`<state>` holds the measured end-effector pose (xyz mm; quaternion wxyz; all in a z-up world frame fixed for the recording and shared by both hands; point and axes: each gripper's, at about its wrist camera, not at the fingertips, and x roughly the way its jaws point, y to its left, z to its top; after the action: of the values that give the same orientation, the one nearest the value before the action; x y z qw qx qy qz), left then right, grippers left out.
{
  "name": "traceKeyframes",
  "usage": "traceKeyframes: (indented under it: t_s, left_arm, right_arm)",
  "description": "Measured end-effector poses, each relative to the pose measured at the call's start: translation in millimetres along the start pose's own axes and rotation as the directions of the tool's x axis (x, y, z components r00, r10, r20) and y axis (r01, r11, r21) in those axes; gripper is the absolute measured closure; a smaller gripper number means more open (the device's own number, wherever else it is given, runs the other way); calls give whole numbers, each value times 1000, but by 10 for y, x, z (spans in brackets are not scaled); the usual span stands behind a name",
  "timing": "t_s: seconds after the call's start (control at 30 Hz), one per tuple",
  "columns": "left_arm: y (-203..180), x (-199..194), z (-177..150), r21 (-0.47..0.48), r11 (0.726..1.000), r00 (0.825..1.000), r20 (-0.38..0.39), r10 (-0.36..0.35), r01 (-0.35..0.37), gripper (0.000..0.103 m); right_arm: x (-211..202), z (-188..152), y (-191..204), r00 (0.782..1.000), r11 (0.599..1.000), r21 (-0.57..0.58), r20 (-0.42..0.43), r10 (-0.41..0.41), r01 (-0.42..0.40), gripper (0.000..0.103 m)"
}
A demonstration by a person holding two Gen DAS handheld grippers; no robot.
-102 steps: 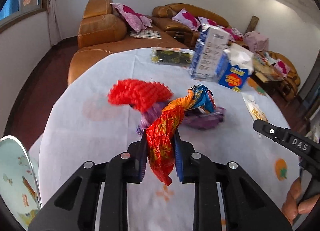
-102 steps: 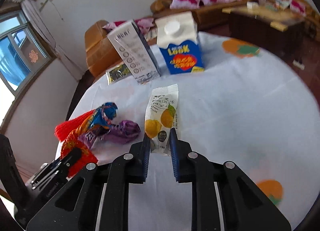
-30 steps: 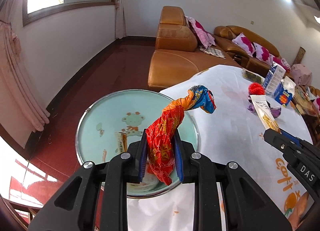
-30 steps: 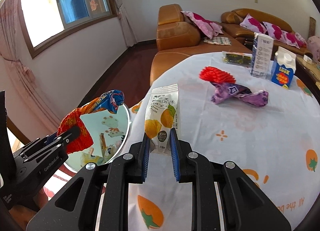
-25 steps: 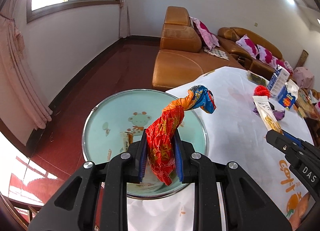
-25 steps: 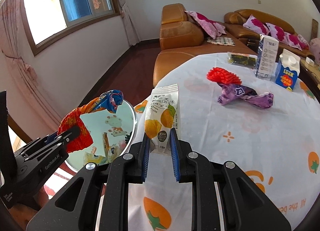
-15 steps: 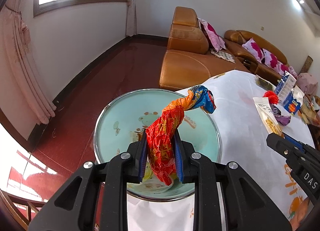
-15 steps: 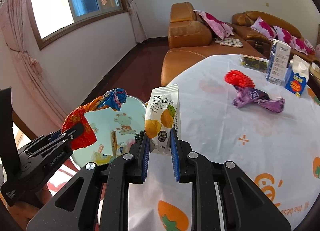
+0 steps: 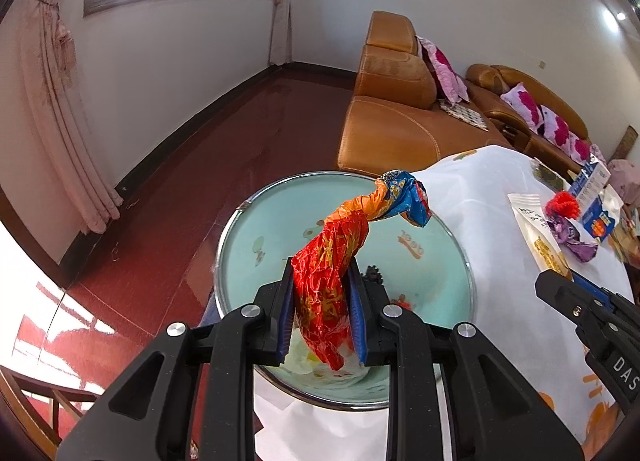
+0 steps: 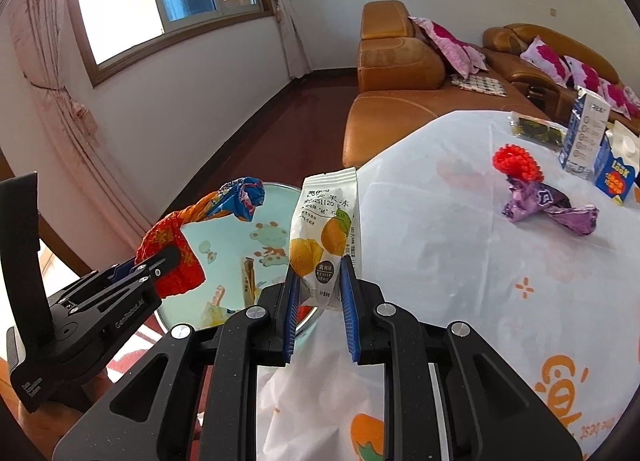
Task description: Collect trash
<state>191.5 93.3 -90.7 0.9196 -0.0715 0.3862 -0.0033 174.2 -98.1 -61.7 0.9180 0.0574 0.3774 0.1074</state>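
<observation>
Beside the white bench, over the round green bin, the left tool squeezes a twisted, crinkly red wrapper with a blue tip, and the right tool squeezes a flat white jelly packet.

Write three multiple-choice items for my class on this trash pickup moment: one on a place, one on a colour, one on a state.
1. Where is the red and orange wrapper?
A. Flat on the table
B. Held over the open bin
C. On the sofa

2. What colour is the twisted wrapper lying on the table?
A. Purple
B. Green
C. Black

3. What is the right gripper doing?
A. Open and holding nothing
B. Shut on a milk carton
C. Shut on the white snack packet

Answers:
1 B, the left gripper pinches it above the bin's mouth.
2 A, it is shiny purple, beside a red frilly thing.
3 C, the packet stands clamped between its fingers.
</observation>
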Motion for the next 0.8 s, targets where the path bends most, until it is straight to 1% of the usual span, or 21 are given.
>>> traceKeyframes:
  t_s: [0.13, 0.4, 0.8]
  left_arm:
    - [45, 63, 9, -14, 1000, 1000, -12, 16, -16, 80]
    - [28, 201, 20, -10, 1000, 999, -41, 29, -30, 79]
    - [44, 380, 42, -14, 998, 995, -81, 60, -61, 79]
  right_arm:
    - [75, 29, 49, 1000, 1000, -9, -6, 13, -13, 82]
    - [255, 71, 140, 999, 999, -24, -26, 30, -31, 82]
    - [578, 97, 189, 996, 999, -20, -84, 42, -44, 82]
